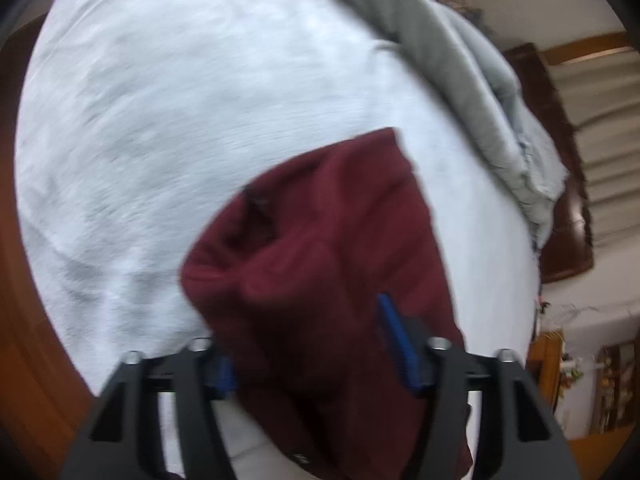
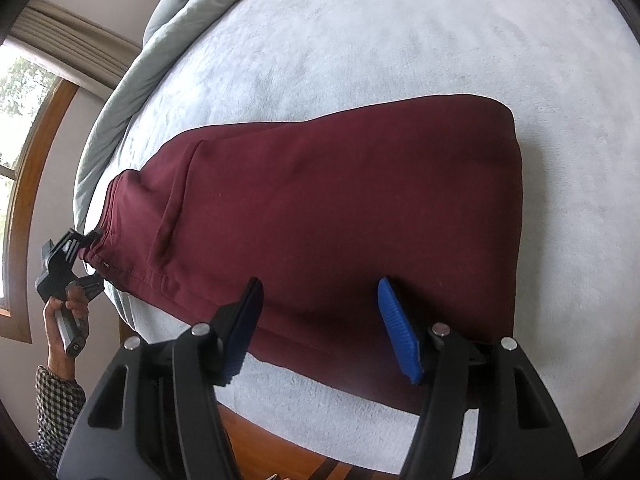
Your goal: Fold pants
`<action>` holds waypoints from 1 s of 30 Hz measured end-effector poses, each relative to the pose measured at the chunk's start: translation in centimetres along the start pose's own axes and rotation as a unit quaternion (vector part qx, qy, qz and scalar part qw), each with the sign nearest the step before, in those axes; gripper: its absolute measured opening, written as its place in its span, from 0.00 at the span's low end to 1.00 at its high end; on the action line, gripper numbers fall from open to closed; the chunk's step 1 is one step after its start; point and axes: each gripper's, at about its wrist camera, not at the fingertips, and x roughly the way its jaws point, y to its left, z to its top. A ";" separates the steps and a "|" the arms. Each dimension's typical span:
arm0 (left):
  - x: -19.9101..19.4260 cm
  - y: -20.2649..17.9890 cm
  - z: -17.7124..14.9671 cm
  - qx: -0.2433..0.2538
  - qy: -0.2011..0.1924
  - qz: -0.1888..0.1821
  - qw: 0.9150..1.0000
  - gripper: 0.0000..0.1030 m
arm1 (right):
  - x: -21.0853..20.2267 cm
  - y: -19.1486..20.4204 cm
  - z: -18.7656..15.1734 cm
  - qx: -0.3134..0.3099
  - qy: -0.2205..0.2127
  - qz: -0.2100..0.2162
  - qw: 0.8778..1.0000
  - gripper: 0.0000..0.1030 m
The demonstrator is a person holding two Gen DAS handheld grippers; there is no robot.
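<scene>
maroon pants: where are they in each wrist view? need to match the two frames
Left wrist: maroon pants fill lower centre, running down between the left gripper fingers.
Right wrist: pants span the middle, waistband at left.
Shared landmark: the grey comforter bunched at the bed's edge.

A wide bed with a pale, fluffy white cover (image 2: 360, 32) fills most of both views. A grey-green duvet (image 2: 132, 80) lies bunched along its edge, at the upper left of the right wrist view and the upper right of the left wrist view. At the far left of the right wrist view there is a window (image 2: 20, 92) with a wooden frame; daylight and green leaves show through it, and a beige curtain (image 2: 68, 28) hangs above. The walls (image 2: 76, 128) are pale. In the left wrist view, dark wooden furniture (image 1: 560, 184) stands at the right, and wood of the bed frame (image 2: 276, 444) shows at the bottom of the right wrist view.
</scene>
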 end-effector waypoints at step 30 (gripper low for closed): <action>-3.9 -5.0 -2.6 0.052 -0.042 -0.112 0.991 0.27 | -1.3 -0.9 -0.3 0.023 -0.023 0.061 0.998 0.62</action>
